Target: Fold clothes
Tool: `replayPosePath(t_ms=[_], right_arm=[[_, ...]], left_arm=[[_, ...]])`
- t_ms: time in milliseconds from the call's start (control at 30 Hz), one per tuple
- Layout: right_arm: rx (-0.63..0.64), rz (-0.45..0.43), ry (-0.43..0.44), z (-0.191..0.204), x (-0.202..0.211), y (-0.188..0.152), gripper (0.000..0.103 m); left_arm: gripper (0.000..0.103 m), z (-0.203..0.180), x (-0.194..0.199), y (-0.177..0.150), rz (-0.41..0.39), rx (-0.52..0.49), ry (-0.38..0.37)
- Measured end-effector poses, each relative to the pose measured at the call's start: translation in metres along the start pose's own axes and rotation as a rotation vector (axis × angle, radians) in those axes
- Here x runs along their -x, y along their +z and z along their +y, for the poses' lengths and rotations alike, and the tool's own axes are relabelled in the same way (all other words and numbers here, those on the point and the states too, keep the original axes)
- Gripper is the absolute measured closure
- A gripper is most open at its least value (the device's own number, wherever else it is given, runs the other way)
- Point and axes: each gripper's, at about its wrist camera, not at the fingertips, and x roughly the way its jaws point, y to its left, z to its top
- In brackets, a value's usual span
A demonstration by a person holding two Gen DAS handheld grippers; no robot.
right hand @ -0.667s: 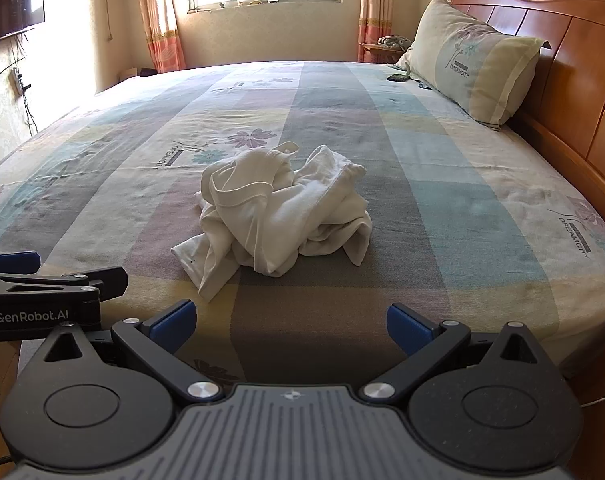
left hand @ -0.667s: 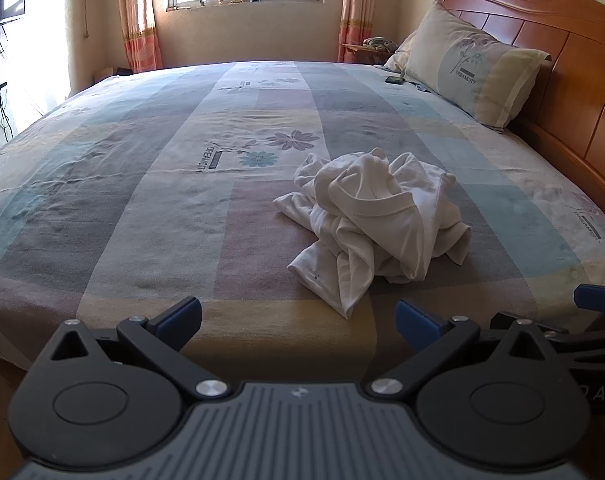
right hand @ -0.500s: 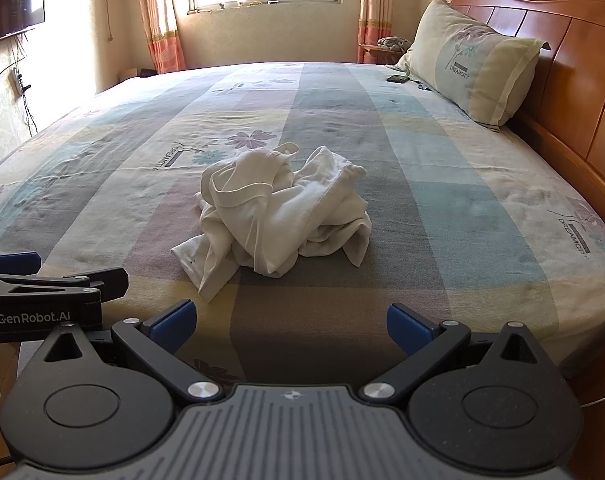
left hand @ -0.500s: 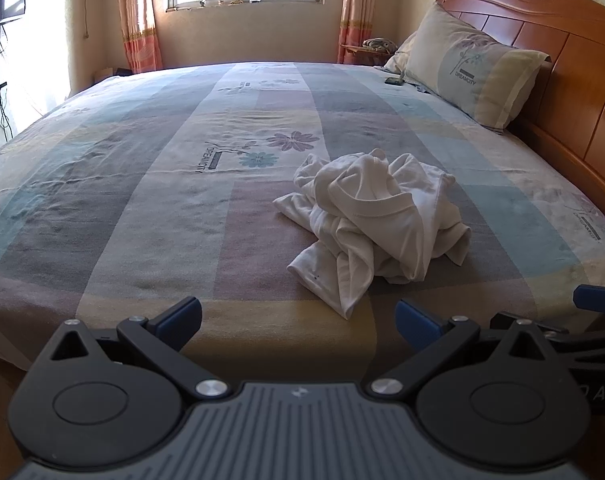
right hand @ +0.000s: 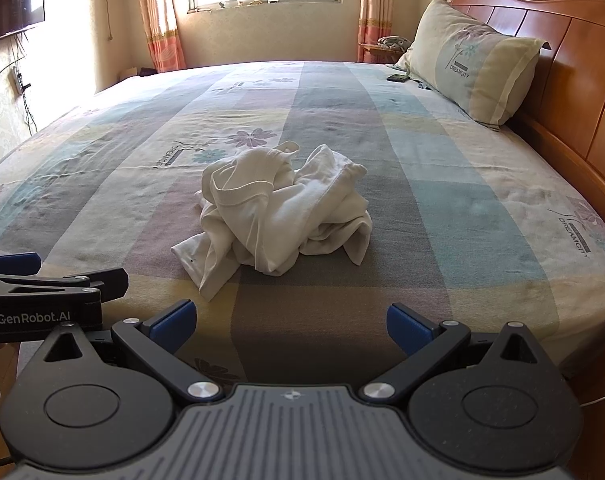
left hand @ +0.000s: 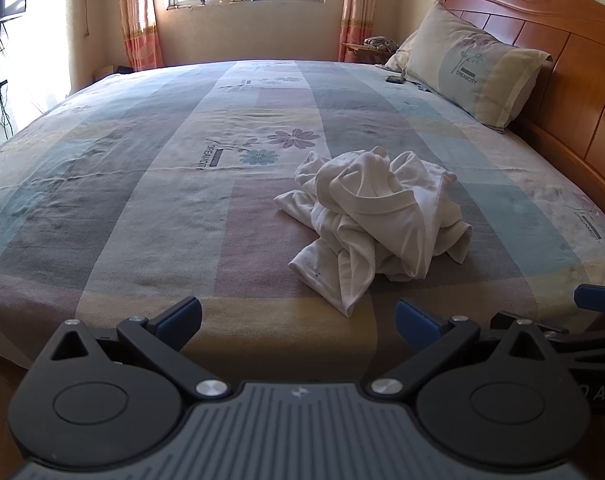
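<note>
1. Two views, and across the last moments nothing in either has shifted. Through the left wrist camera, the left gripper (left hand: pixel 298 320) hangs short of the bed's (left hand: pixel 142 208) near edge, its jaws spread wide with nothing between them. The white garment (left hand: pixel 376 220), the piece to fold, sits crumpled on the bedspread at about one o'clock from those jaws, well apart from them, its ribbed neckline uppermost. A pillow (left hand: pixel 470 68) leans on the headboard (left hand: pixel 574 64) towards two o'clock.

2. Through the right wrist camera, the right gripper (right hand: pixel 290 322) is likewise wide open and empty, near the bed's edge. The garment lies near twelve o'clock, a shade left, not touching the jaws. The left gripper shows at nine o'clock, just beside this one.

3. With the heap lying exactly as it did and both grippers unmoved, I judge folding has not begun: the cloth must first be reached, lifted and spread flat.
</note>
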Motion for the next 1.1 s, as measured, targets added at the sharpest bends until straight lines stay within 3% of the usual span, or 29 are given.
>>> replayPosePath(t_ms=[1100], right_arm=[[0.013, 0.003, -0.009, 0.0036, -0.002, 0.0009, 0.0]], left_arm=[[0.001, 0.0006, -0.0018, 0.0008, 0.003, 0.004, 0.007]])
